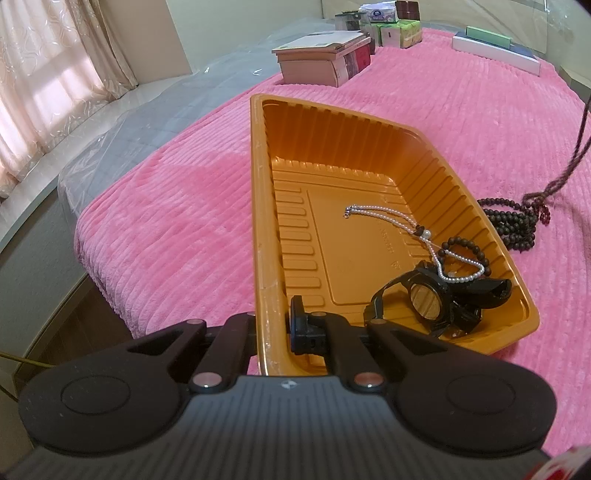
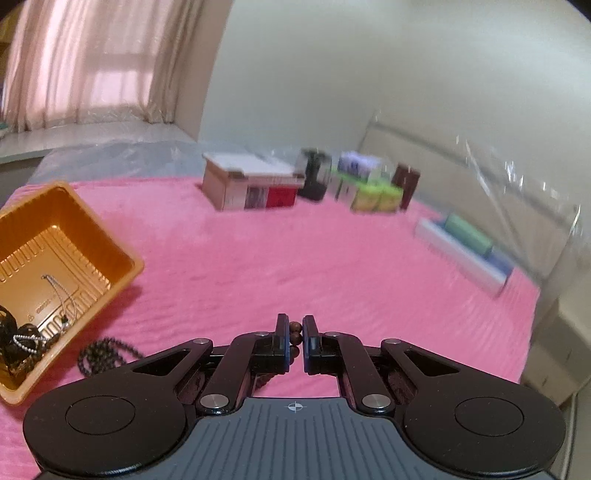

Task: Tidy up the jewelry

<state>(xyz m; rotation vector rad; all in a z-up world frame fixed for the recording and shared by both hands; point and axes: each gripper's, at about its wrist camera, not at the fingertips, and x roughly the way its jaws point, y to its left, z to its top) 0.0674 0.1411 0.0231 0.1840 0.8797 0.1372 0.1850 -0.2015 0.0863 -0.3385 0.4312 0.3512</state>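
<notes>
An orange plastic tray (image 1: 266, 229) lies on the pink bedspread. My left gripper (image 1: 275, 325) is shut on the tray's near rim. Inside lie a black watch (image 1: 428, 299), a white pearl strand (image 1: 391, 218) and a small dark bead bracelet (image 1: 465, 247). A long dark bead necklace (image 1: 517, 221) lies partly coiled outside the tray's right side, with one strand rising up to the right. My right gripper (image 2: 294, 338) is shut on brown beads (image 2: 294, 332) of that necklace, held above the bed; its coil (image 2: 99, 354) rests beside the tray (image 2: 122, 273).
Stacked books (image 1: 325, 55), small boxes and jars (image 1: 391, 26) and a flat white box (image 1: 495, 51) stand at the far end of the bed. Curtains and a windowsill (image 1: 55, 92) are to the left. The bed edge drops off at left.
</notes>
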